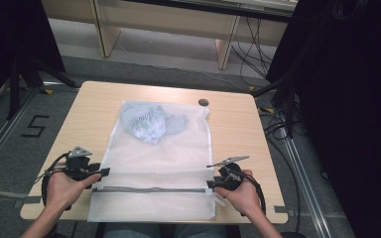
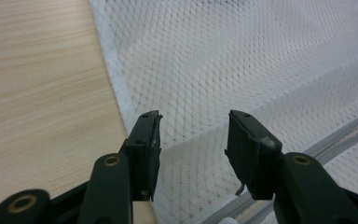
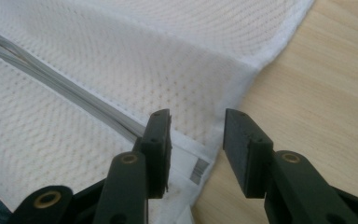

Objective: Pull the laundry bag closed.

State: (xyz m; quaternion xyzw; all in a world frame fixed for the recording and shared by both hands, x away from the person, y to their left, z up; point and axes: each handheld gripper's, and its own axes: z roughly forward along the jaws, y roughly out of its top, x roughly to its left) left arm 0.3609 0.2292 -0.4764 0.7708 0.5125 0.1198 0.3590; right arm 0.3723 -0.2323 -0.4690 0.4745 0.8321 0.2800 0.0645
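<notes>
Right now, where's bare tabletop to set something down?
Bare light wooden table lies on both sides of the white mesh laundry bag, and along the far edge, apart from a small dark round disc. The near corners are crowded by the left claw and right claw.

White mesh-cloth bag (image 1: 158, 163); matt wood-grain table (image 1: 238, 129); matt black jaws.
</notes>
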